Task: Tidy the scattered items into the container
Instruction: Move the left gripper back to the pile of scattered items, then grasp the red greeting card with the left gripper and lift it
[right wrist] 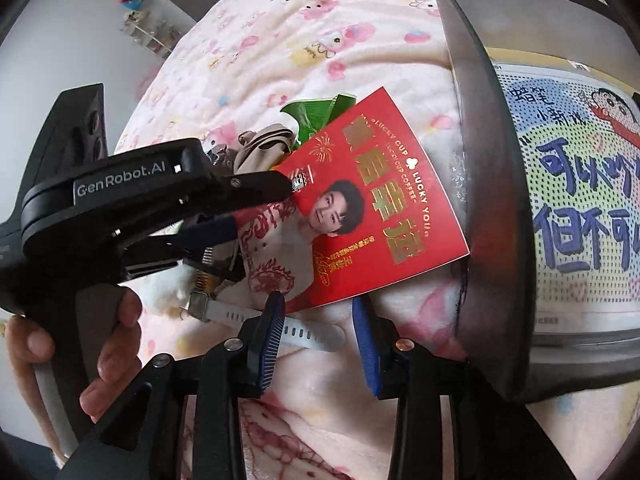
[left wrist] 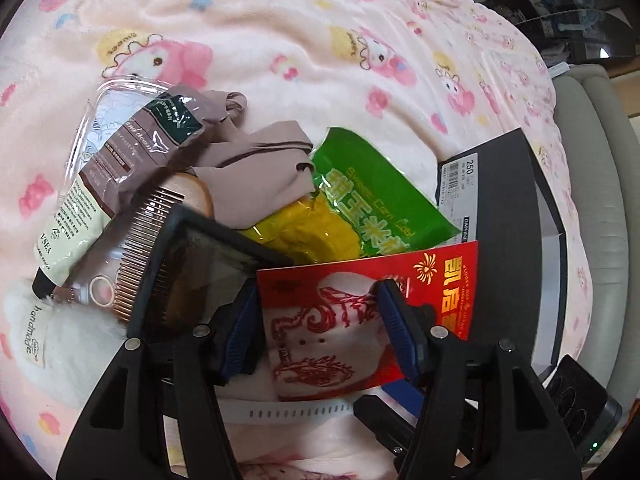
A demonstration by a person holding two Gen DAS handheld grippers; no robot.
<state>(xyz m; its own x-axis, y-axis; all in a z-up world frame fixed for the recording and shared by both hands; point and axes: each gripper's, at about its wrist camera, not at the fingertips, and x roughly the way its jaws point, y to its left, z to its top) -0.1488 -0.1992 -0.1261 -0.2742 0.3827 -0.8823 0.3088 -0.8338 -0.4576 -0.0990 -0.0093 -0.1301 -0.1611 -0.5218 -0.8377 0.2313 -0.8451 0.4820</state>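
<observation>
Two grippers show: the left gripper (left wrist: 318, 330) and the right gripper (right wrist: 318, 342). One red card (left wrist: 404, 280) lies at the pile's 5 o'clock. One green corn packet (left wrist: 372, 188) sits at 2 o'clock, one hand-cream tube (left wrist: 100, 184) at 10 o'clock. There is one comb (left wrist: 140, 248), one white watch strap (left wrist: 296, 412), one beige cloth (left wrist: 260, 160), one clear plastic tray (left wrist: 104, 108) and one white plush item (left wrist: 60, 344). One dark box (left wrist: 516, 216) stands at 3 o'clock.

Both wrist cams look steeply down, close in; both share red card (left wrist: 360, 304) (right wrist: 372, 200), prob. same watch strap.
</observation>
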